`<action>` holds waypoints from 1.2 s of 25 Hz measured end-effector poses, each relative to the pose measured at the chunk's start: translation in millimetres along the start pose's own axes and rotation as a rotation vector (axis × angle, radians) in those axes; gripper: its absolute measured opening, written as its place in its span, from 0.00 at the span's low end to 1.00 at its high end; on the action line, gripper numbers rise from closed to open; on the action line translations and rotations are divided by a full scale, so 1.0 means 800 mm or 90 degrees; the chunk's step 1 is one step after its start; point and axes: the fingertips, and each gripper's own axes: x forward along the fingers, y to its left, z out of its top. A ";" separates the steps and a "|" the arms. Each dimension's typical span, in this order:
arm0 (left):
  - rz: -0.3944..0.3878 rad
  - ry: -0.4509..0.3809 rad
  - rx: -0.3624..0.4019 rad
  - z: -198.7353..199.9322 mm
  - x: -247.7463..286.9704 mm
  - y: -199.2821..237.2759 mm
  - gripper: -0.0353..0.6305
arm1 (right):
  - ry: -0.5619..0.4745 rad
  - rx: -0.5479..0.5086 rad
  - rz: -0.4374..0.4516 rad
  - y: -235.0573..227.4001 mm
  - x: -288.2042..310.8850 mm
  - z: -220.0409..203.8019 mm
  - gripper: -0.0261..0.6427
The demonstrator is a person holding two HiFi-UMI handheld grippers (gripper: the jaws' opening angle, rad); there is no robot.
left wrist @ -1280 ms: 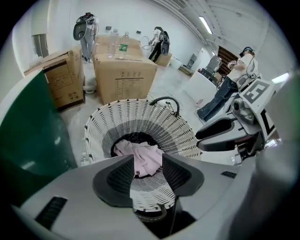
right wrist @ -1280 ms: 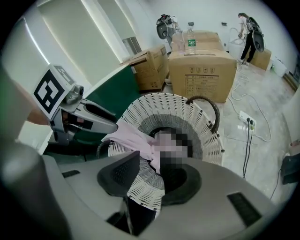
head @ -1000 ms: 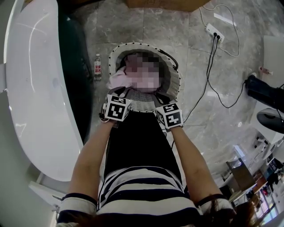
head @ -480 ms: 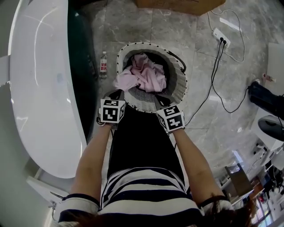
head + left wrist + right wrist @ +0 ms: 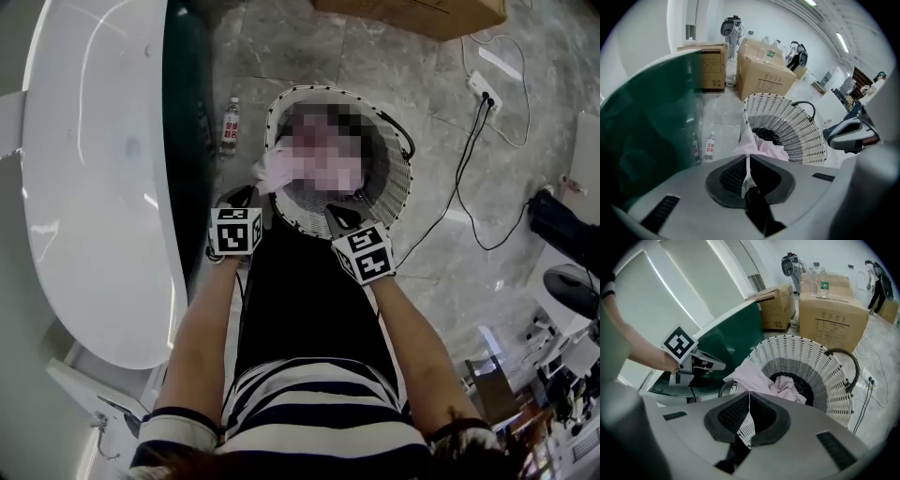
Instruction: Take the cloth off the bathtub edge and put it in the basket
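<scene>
Basket: a white woven basket [image 5: 397,184] stands on the grey stone floor [image 5: 441,281], just beside the dark green outer wall of the bathtub [image 5: 94,187].
Basket contents: the pink cloth [image 5: 790,387] lies bunched at the dark bottom. One flap of it is draped outward over the rim on the bathtub side.
Left tool [image 5: 747,159]: the jaws are pressed together with nothing gripped. It is held low by the near rim, close to the draped flap, and in the right gripper view its tip stands apart from the flap.
Right tool [image 5: 750,394]: the jaws are pressed together and empty, and it points down at the near rim.
Cardboard boxes [image 5: 764,75]: they are closed, with bottles standing on top, and what is inside them is hidden.
Bottle [image 5: 230,127]: it stands on the floor between the bathtub and the basket.
Hidden or unclear: in the head view the basket's inside is blurred over, so only the flap at the rim shows there. The person's dark clothing covers the floor below both tools. The bathtub is cut off at the picture's edge. A pale sliver in the seam of the left tool's jaws is too thin to identify.
</scene>
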 end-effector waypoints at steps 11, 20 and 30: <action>-0.038 0.042 -0.019 -0.039 0.026 -0.005 0.29 | 0.033 -0.020 0.021 0.007 0.012 -0.007 0.08; -0.026 0.080 0.079 -0.055 0.039 -0.004 0.31 | 0.040 -0.016 0.026 0.000 0.018 -0.004 0.08; 0.020 0.092 0.146 -0.036 0.050 0.002 0.11 | 0.041 0.000 0.020 -0.009 0.014 -0.007 0.08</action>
